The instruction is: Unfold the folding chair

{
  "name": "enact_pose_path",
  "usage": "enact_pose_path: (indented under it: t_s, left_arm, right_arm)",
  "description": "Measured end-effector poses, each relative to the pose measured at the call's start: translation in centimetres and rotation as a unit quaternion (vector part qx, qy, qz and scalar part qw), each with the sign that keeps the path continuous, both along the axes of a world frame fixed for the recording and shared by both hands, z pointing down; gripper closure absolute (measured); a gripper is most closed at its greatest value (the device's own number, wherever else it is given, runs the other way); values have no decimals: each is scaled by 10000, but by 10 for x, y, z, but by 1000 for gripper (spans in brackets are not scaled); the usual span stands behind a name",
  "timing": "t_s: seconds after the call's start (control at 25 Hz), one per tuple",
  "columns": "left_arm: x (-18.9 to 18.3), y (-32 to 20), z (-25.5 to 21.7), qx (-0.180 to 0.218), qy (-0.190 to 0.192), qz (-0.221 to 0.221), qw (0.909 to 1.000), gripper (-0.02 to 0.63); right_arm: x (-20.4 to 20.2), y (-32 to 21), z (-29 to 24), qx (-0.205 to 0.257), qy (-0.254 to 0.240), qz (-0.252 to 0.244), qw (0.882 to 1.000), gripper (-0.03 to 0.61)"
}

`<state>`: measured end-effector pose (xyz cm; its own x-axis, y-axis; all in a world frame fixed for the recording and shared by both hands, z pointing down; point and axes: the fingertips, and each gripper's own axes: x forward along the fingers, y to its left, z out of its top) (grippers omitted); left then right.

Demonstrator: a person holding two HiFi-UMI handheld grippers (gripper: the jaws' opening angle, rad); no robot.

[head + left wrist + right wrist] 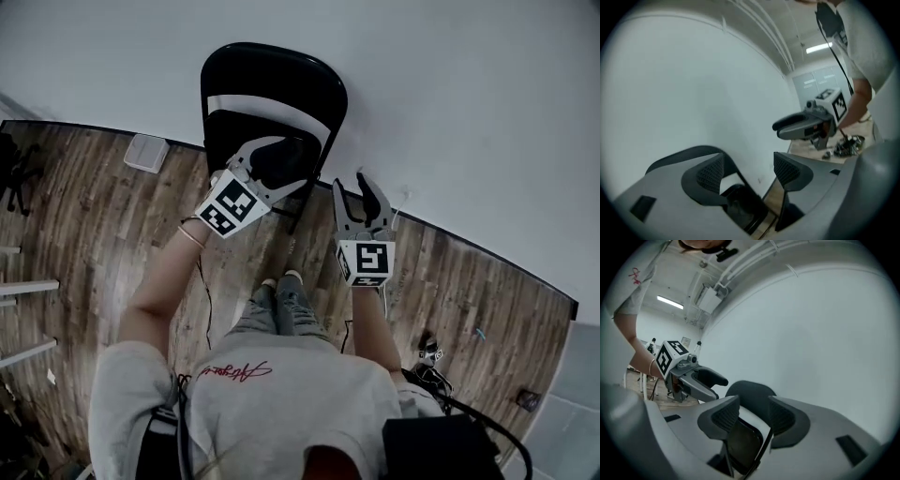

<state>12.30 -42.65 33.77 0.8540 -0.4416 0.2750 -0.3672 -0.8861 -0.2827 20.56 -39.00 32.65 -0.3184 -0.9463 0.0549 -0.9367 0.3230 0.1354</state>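
A black folding chair (272, 94) leans folded against the white wall, with a pale band across its back. In the head view my left gripper (279, 161) is in front of the chair's seat panel, its jaws wide apart, and I cannot tell whether it touches. My right gripper (359, 199) hovers open just right of the chair's frame. In the left gripper view the open jaws (747, 176) frame the chair (740, 208) below, with the right gripper (801, 126) beyond them. In the right gripper view the open jaws (753, 414) frame the chair (749, 394), with the left gripper (701, 378) at the left. Nothing is held.
The chair stands on a wooden floor (112, 234) where it meets the white wall (450, 112). A small white box (145, 152) lies by the wall at the left. Cables and small items (429, 354) lie on the floor at the right. White rails (23, 286) jut in from the left.
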Motion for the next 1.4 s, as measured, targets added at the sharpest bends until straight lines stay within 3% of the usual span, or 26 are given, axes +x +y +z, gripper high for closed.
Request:
enact_pose_path:
  t_s: [0.04,0.12,0.2,0.36,0.6,0.8,0.88,0.92,0.96,1.0,1.08,1.16,1.4]
  left_arm:
    - [-4,-12,21,-111,-568,124,9982,280]
    - [-14,-27,64,-554,-1586,432,9848,263]
    - [-23,-30,101,-838,-2414,780,9637,256]
    - [-29,-35,159,-820,-3862,1234,9104,255]
    - [-32,-39,179,-634,-5142,1764,8370,256]
    - [-35,-35,182,-447,-5643,2125,7965,258]
    - [-35,-30,184,-363,-5698,2198,7910,263]
    - [-33,-29,183,-307,-5668,2161,7944,307]
    - [-30,-29,181,-255,-5608,2081,8010,420]
    - [-27,-30,178,-224,-5542,1991,8079,444]
    - [-22,-31,174,-157,-5462,1841,8170,466]
    - [-18,-30,173,-63,-5442,1759,8203,482]
    - [-20,0,171,161,-5493,1947,8125,489]
  right_arm:
    - [3,-11,17,-285,-83,43,9995,396]
    - [8,-27,51,-890,-226,188,9956,382]
    - [10,-37,81,-1442,-174,406,9886,376]
    - [21,-53,130,-2078,-70,684,9758,363]
    - [18,-74,140,-2230,-56,506,9735,359]
    - [3,-86,125,-2198,-224,223,9750,360]
    - [-3,-89,110,-1994,-316,-32,9794,369]
    - [-4,-90,103,-1912,-358,-194,9807,413]
    - [-5,-89,98,-1842,-387,-373,9814,425]
    - [-6,-87,95,-1776,-409,-530,9818,434]
    - [-3,-85,92,-1708,-486,-644,9820,442]
    - [1,-84,94,-1799,-580,-591,9802,442]
    - [5,-57,98,-2021,-822,-531,9745,448]
